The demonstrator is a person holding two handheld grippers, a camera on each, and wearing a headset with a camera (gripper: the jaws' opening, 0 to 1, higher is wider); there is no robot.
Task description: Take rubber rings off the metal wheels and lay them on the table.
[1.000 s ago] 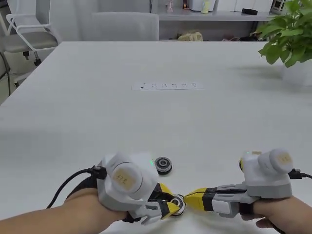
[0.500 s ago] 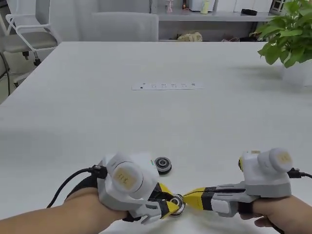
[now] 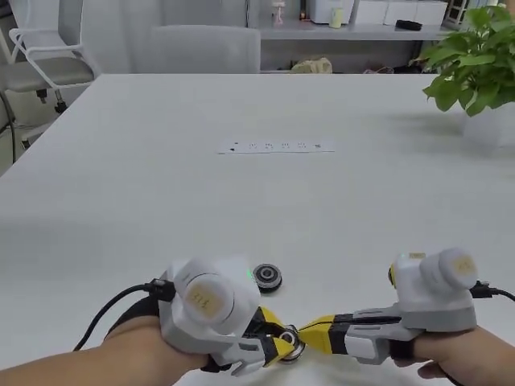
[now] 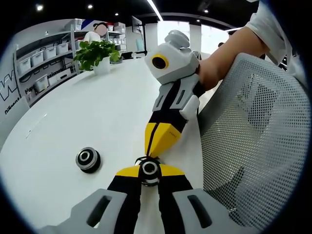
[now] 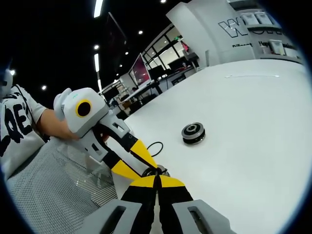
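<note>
Wheel (image 4: 149, 168): clamped between left gripper (image 3: 283, 344) tips.
Right gripper (image 5: 157, 178): jaws together, touching Wheel.
Second wheel (image 3: 268, 276): just beyond left gripper.

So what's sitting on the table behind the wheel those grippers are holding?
A second metal wheel, dark rubber ring on it, lies on the white table, apart from the held wheel. Its underside is hidden.

Left claw (image 4: 149, 171): I read yellow tips, black jaws, pale grey body.
Right claw (image 5: 156, 179): on my feed, the same yellow over black, grey behind.
Held wheel (image 4: 149, 167): silver hub, black rubber edge.
Loose wheel (image 3: 268, 276): black ring around a silver centre.
Desk (image 3: 241, 201): plain white.
Plant (image 3: 471, 56): green leaves.
Chair back (image 4: 253, 146): grey mesh, finely dotted.
Cable (image 3: 113, 310): black.
</note>
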